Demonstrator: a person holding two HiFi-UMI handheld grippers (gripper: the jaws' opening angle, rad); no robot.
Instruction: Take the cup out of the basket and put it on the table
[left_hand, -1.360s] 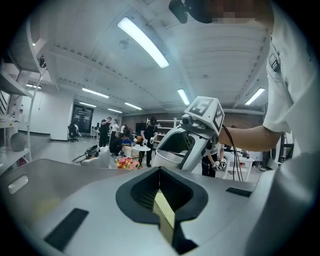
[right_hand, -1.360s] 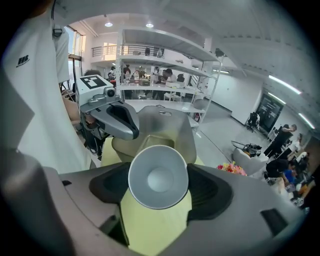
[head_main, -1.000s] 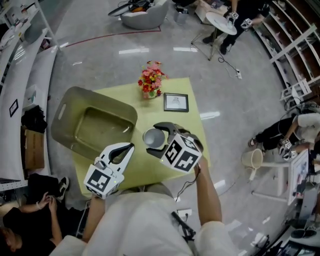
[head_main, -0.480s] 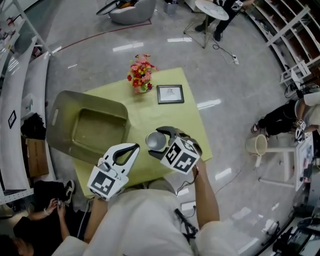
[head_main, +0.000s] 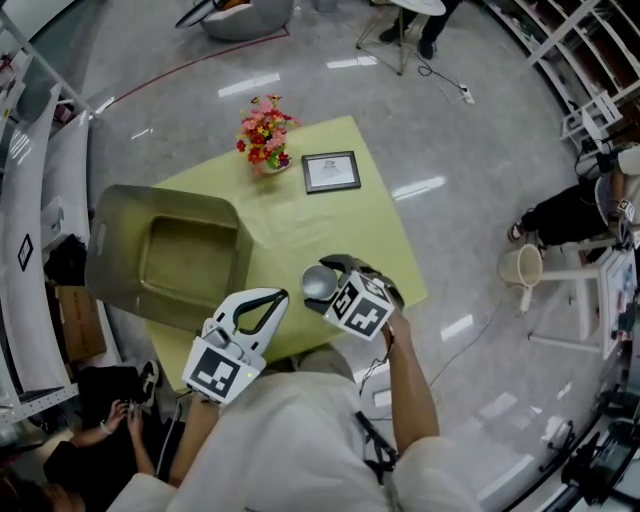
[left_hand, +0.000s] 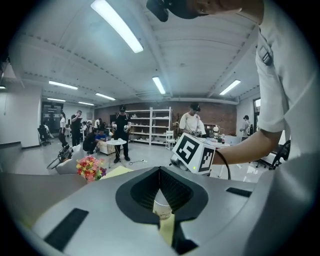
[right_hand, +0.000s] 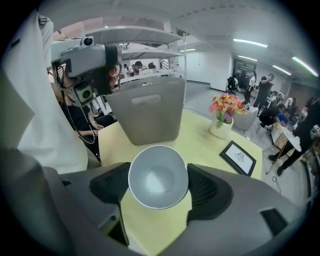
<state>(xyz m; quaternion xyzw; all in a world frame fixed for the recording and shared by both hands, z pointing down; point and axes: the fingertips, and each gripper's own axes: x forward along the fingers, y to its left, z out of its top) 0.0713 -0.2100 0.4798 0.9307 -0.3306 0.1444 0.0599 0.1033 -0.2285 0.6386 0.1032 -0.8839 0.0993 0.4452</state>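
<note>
Two hand-held grippers: the right hand-held gripper (right_hand: 159, 186) stays clamped on the grey cup (head_main: 319, 283) over the table's (head_main: 330, 215) near edge, as earlier, the left hand-held gripper (head_main: 283, 294) beside it closed and empty, the basket (head_main: 120, 240) farther left.

Cup (head_main: 316, 281) underside hidden, framed picture (head_main: 331, 171) drawing perhaps too small

1. The cup (head_main: 318, 283), clamped in the right gripper (head_main: 322, 281), has moved right, farther from the basket (head_main: 112, 280), toward the near right edge of the table (head_main: 340, 230).
2. The left gripper (head_main: 280, 296) has drifted right too.
</note>
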